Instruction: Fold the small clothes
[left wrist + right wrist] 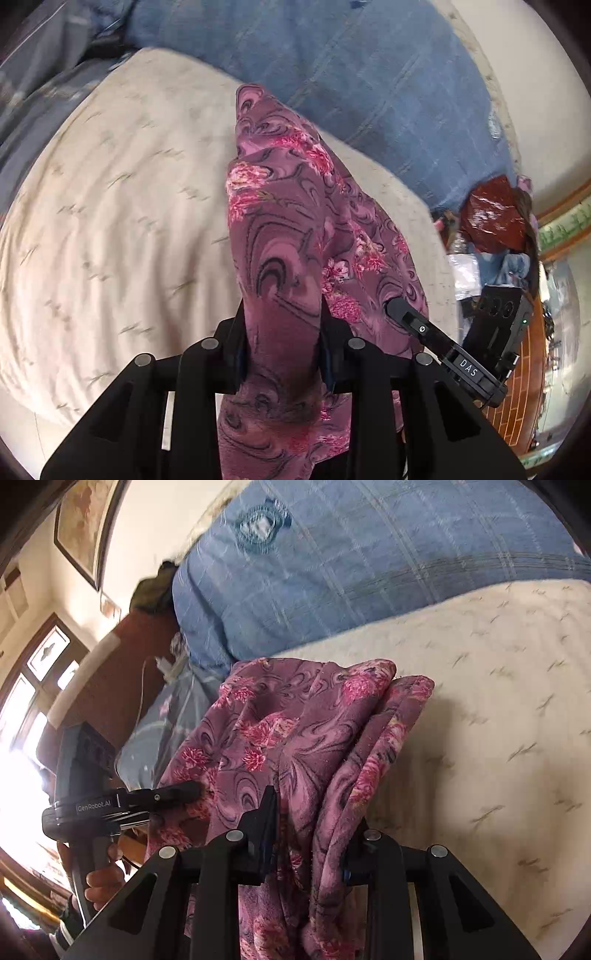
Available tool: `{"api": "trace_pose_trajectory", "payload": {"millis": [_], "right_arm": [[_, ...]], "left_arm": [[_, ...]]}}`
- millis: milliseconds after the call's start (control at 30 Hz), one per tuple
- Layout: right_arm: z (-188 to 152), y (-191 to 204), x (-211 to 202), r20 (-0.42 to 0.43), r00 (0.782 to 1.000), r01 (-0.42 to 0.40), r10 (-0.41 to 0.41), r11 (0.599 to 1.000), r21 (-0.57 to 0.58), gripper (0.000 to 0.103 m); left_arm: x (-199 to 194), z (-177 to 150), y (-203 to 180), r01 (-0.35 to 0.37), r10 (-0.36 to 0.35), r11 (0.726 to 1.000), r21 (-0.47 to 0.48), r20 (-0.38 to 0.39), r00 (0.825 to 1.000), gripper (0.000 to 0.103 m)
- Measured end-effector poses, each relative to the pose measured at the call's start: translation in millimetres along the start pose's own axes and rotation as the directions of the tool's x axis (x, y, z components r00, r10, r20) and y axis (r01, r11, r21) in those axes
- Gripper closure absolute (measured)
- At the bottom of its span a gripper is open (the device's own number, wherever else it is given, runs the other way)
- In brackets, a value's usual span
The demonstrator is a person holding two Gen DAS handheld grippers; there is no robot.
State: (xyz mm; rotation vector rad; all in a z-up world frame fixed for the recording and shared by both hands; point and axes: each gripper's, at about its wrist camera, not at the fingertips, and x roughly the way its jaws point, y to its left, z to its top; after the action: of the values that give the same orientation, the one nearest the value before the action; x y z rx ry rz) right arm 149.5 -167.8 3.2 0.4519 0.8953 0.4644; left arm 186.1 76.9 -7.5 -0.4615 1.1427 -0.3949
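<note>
A purple garment with pink flowers [280, 236] hangs bunched above the cream bedspread [110, 221]. In the left wrist view my left gripper [284, 332] is shut on a fold of it, and the cloth drapes over and below the fingers. My right gripper [397, 308] comes in from the right with its tip pinching the same cloth. In the right wrist view the garment [280, 731] is stretched between both tools. There my right gripper [314, 819] is shut on a thick gathered edge, and my left gripper [184, 792] grips the cloth at the left.
A blue checked quilt [369, 554] lies heaped at the back of the bed. A person's hand [103, 878] holds the left tool's handle. Clutter with a shiny red bag [491, 214] sits beside the bed. A framed picture [85, 524] and a bright window [22, 738] are at the left.
</note>
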Motion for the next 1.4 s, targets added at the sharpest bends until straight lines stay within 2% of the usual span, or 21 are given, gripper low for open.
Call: {"api": "trace_pose_trajectory", "payload": {"millis": [33, 100, 133, 200, 267, 333, 367, 433, 533, 600, 667, 767, 833, 1067, 1233, 1333, 1367, 1400], "right_arm": [[-4.5, 2.5, 10.1, -0.021, 1.000, 0.020, -0.021, 1.000, -0.013, 0.075], [-13.9, 1.4, 27.2, -0.047, 0.994, 0.097, -0.099, 0.994, -0.043, 0.068], [-16.1, -2.4, 29.3, -0.051, 0.994, 0.100, -0.101, 0.994, -0.039, 0.066], [-15.9, -11.2, 22.4, -0.047, 0.994, 0.103, -0.103, 0.995, 0.003, 0.054], [-12.7, -17.0, 10.8, -0.043, 0.993, 0.111, -0.109, 0.993, 0.029, 0.053], [-5.3, -20.2, -6.0, -0.006, 0.988, 0.153, -0.153, 0.986, 0.065, 0.050], [-1.2, -19.9, -12.0, 0.019, 0.985, 0.168, -0.170, 0.983, 0.071, 0.050], [8.6, -16.2, -18.2, 0.073, 0.985, 0.149, -0.153, 0.987, 0.057, 0.050], [18.3, -0.2, -13.3, 0.115, 0.986, 0.126, -0.123, 0.992, -0.013, 0.056], [20.4, 5.5, -2.4, 0.115, 0.985, 0.135, -0.127, 0.988, -0.068, 0.076], [20.4, 0.9, 14.6, 0.081, 0.986, 0.151, -0.144, 0.985, -0.081, 0.081], [16.6, -17.6, 40.1, 0.021, 0.983, 0.181, -0.180, 0.981, -0.071, 0.092], [15.9, -22.9, 41.9, 0.059, 0.986, 0.163, -0.159, 0.984, -0.072, 0.093], [18.1, -28.9, 42.0, 0.055, 0.991, 0.123, -0.120, 0.991, -0.060, 0.093], [20.3, -30.9, 39.3, 0.030, 0.993, 0.118, -0.118, 0.993, -0.026, 0.093], [19.3, -26.2, 34.6, 0.015, 0.990, 0.140, -0.140, 0.990, -0.025, 0.087], [17.9, -24.0, 32.3, 0.011, 0.985, 0.170, -0.170, 0.985, -0.033, 0.074], [15.5, -23.0, 29.9, 0.003, 0.977, 0.211, -0.211, 0.977, -0.041, 0.068]], "left_arm": [[5.4, -4.3, 15.2, -0.040, 0.039, 0.999, -0.020, -0.014, 0.999, 0.074], [11.1, -9.7, 36.9, -0.061, 0.060, 0.997, -0.048, -0.024, 0.998, 0.060], [11.0, -11.7, 47.0, -0.039, 0.038, 0.997, -0.070, -0.027, 0.999, 0.056], [2.8, -13.8, 59.2, 0.012, -0.014, 0.994, -0.105, -0.019, 1.000, 0.056], [-11.4, -11.8, 54.4, -0.006, 0.007, 0.999, -0.053, 0.025, 1.000, 0.056], [-23.8, -7.0, 36.5, -0.061, 0.058, 0.997, 0.038, 0.095, 0.994, 0.055], [-26.5, -3.1, 23.4, -0.091, 0.079, 0.991, 0.093, 0.126, 0.989, 0.051], [-24.0, 4.3, -0.7, -0.168, 0.135, 0.969, 0.179, 0.185, 0.974, 0.047], [1.2, 16.9, -26.5, -0.268, 0.214, 0.930, 0.252, 0.220, 0.952, 0.046], [28.6, 27.7, -30.4, -0.309, 0.264, 0.914, 0.263, 0.193, 0.945, 0.046], [50.7, 31.3, -27.6, -0.351, 0.317, 0.900, 0.259, 0.164, 0.934, 0.046], [62.3, 29.4, -26.7, -0.394, 0.352, 0.876, 0.277, 0.192, 0.916, 0.038], [65.3, 29.9, -28.6, -0.403, 0.356, 0.868, 0.290, 0.201, 0.913, 0.036], [66.9, 35.0, -18.3, -0.385, 0.344, 0.888, 0.250, 0.191, 0.919, 0.025], [64.5, 31.2, -15.7, -0.369, 0.336, 0.905, 0.213, 0.173, 0.926, 0.024], [61.8, 27.0, -15.8, -0.371, 0.340, 0.905, 0.206, 0.173, 0.924, 0.024], [60.6, 25.2, -15.8, -0.374, 0.343, 0.905, 0.204, 0.172, 0.923, 0.024], [59.6, 23.3, -16.0, -0.373, 0.343, 0.906, 0.201, 0.170, 0.924, 0.024]]}}
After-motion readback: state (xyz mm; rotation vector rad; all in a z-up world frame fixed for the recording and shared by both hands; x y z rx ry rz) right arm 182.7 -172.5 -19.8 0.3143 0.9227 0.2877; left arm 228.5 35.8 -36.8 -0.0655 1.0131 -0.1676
